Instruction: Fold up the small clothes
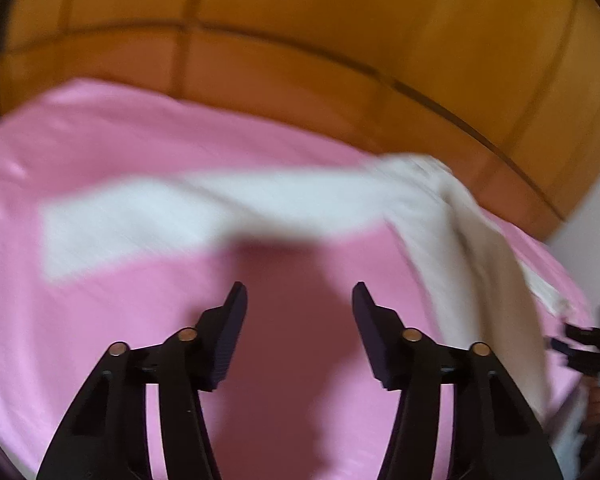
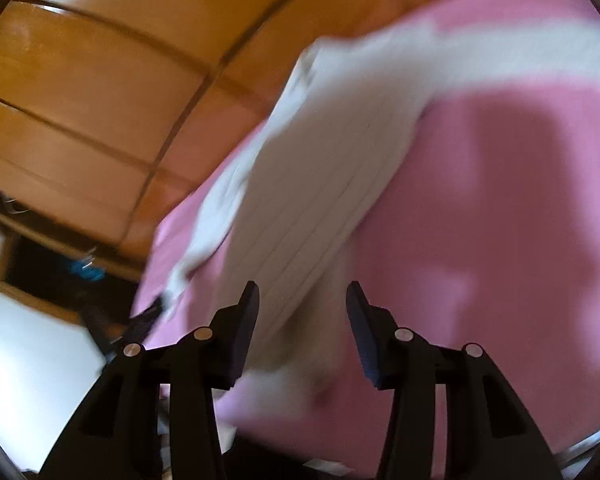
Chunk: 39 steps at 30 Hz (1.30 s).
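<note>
A white ribbed garment [image 1: 228,208] lies spread on the pink bedsheet [image 1: 100,320]; one long part runs left and another drops toward the right edge. My left gripper [image 1: 300,292] hovers open over bare pink sheet just short of the garment, with nothing between its fingers. In the right wrist view the same garment [image 2: 320,168] stretches away from my right gripper [image 2: 303,292]. That gripper stands open with the cloth's near end lying under the gap, and the pads are not pressing on it. The right gripper [image 1: 562,338] also shows dark at the right edge of the left wrist view. Both views are blurred.
A wooden headboard [image 1: 300,60] runs along the far side of the bed, seen also as headboard [image 2: 100,100]. A dark open wooden shelf [image 2: 60,272] stands beside the bed against a white wall [image 2: 32,352]. A dark object [image 2: 146,318] sits at the bed's edge.
</note>
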Available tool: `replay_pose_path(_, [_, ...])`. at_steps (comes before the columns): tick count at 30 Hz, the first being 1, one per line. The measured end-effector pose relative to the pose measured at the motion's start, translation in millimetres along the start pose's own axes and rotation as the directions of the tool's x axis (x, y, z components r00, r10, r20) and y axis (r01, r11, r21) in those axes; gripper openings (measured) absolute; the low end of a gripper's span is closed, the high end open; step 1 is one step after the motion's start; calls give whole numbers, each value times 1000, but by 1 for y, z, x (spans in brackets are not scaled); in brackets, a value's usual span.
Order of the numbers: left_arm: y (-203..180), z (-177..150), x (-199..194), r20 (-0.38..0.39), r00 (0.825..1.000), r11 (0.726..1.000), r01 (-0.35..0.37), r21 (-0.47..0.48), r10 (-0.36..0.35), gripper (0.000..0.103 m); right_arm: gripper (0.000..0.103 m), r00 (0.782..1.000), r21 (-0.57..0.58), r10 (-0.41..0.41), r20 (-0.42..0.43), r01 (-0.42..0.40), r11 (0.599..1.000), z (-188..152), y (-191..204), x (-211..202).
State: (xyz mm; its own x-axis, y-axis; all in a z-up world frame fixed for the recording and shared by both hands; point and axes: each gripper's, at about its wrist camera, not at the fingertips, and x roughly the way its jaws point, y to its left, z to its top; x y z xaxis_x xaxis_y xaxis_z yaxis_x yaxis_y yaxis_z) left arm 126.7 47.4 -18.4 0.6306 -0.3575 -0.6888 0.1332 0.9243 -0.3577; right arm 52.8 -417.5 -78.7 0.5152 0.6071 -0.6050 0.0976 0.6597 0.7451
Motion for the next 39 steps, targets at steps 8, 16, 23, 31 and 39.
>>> replay_pose_path(8, [-45, -42, 33, -135, 938, 938, 293, -185, -320, 50, 28, 988, 126, 152, 28, -154, 980, -5, 9, 52])
replay_pose_path(16, [-83, -64, 60, -209, 882, 897, 374, -236, -423, 50, 6, 990, -35, 134, 39, -133, 991, 5, 40, 34])
replay_pose_path(23, [-83, -71, 68, -212, 845, 851, 414, -324, -491, 50, 5, 949, -152, 61, 308, -14, 988, 26, 59, -68])
replay_pose_path(31, [-108, -68, 66, -243, 859, 889, 408, -208, -450, 10, 5, 874, -40, -337, 350, 374, 927, 41, -3, -81])
replay_pose_path(39, [-72, -31, 9, -128, 881, 879, 422, -224, -456, 6, 5, 905, 7, -276, 324, 289, 957, 22, -17, -91])
